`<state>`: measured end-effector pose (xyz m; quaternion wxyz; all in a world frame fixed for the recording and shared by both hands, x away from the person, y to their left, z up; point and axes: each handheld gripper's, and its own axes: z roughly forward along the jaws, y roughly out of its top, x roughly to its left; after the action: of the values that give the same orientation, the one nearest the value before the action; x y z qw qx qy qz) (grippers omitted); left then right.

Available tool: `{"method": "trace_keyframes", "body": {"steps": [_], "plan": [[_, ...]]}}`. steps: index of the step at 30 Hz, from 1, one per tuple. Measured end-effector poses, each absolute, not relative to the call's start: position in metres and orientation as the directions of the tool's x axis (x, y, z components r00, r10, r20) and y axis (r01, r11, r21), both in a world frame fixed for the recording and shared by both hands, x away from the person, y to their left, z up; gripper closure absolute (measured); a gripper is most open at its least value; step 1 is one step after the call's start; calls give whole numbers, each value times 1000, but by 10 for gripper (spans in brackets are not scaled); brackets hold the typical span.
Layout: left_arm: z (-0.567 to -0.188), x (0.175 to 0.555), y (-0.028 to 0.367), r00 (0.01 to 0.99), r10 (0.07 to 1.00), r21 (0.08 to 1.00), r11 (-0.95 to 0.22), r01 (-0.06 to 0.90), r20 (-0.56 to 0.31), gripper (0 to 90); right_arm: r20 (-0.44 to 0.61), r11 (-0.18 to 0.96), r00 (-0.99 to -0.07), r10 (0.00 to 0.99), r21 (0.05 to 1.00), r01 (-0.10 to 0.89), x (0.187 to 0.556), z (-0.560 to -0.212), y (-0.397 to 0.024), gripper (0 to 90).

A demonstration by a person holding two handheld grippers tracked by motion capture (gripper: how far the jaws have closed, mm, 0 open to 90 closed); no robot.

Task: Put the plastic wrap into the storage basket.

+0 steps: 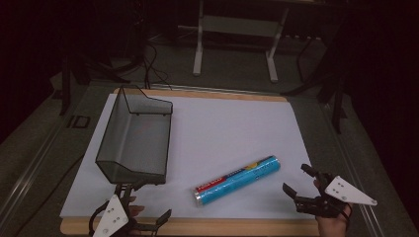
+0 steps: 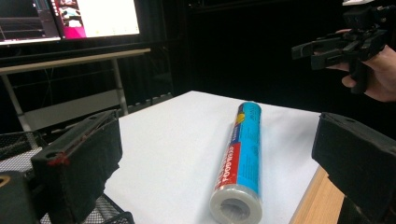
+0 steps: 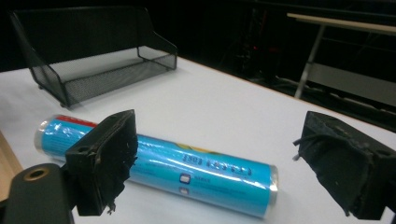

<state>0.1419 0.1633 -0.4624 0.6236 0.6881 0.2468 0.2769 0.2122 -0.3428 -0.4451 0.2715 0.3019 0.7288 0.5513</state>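
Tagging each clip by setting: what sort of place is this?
Probably a lab or recording studio, not a home: a white sheet covers a wooden board, a lit monitor stands on a bench behind, and the dark surroundings hold metal stand legs and loose cables.

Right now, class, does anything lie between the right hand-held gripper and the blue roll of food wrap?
Nothing visible does. The right hand-held gripper hovers open just off the food wrap roll, with bare white sheet between them. The mesh tray sits on the roll's far side.
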Motion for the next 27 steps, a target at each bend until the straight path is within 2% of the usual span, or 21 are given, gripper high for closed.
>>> {"method": "trace_keyframes", "body": {"steps": [6, 13, 17, 27], "plan": [[-463, 143, 162, 729, 681, 994, -108, 3, 72, 25, 0, 196, -688, 726, 959, 207, 214, -445, -345, 116], [-463, 144, 162, 734, 676, 994, -112, 9, 69, 25, 22, 189, -703, 711, 957, 221, 216, -447, -345, 115], [-464, 144, 162, 736, 673, 993, -114, 11, 69, 25, -11, 227, -697, 717, 949, 219, 217, -450, -342, 116], [-464, 144, 163, 733, 677, 994, -105, 20, 57, 25, -28, 274, -774, 632, 943, 190, 224, -450, -341, 140]]}}
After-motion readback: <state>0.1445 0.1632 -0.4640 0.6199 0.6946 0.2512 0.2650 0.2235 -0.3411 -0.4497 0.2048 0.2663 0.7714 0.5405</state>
